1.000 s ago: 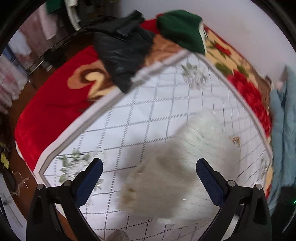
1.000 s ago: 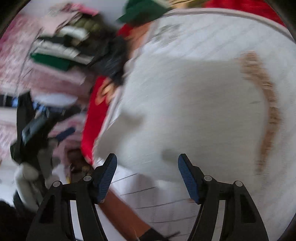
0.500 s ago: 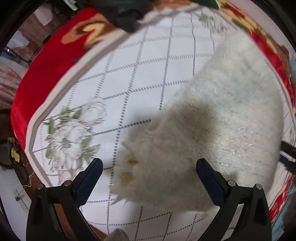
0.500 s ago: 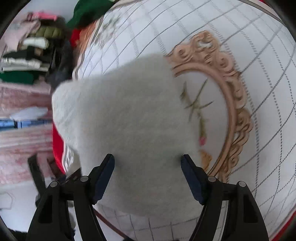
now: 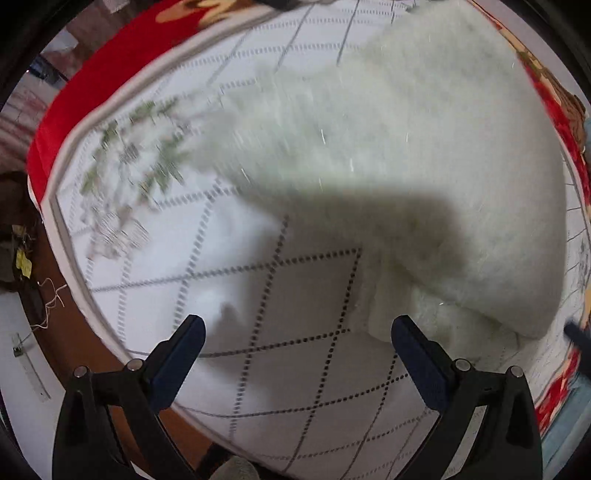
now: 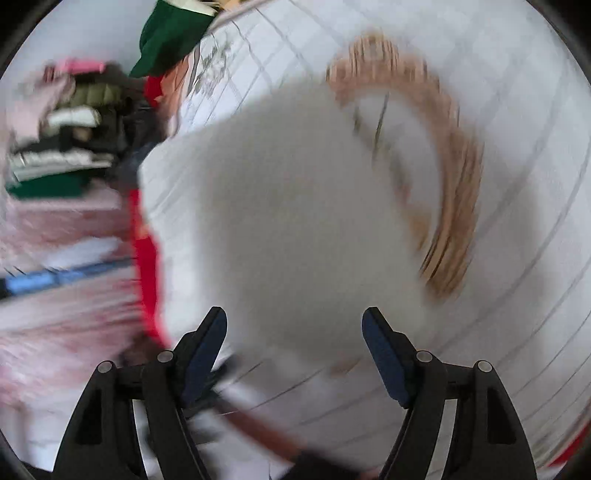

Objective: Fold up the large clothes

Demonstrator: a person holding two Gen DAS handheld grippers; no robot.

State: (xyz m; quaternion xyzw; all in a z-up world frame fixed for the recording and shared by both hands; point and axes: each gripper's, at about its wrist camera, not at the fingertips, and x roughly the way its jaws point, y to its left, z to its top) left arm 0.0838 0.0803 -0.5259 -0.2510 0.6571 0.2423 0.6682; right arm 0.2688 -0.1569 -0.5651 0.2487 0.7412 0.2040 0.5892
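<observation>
My left hand-held gripper (image 5: 297, 347) points down at the bed, its jaws wide apart with nothing between them but the white quilted bedspread (image 5: 258, 295) and its dotted diamond lines. The fluffy white garment (image 5: 406, 166) lies spread on that bedspread, up and to the right of the jaws; its folded lower edge sits just beside my right-hand fingertip (image 5: 410, 339), whether touching I cannot tell. My right hand-held gripper (image 6: 294, 325) also stands apart and empty, tilted down over the same fluffy white garment (image 6: 280, 206), which lies beyond the fingertips. A tan scrolled ring (image 6: 454, 206) printed on the bedspread curves past the garment's right side. A green cloth (image 6: 173, 33) lies at the far edge.
</observation>
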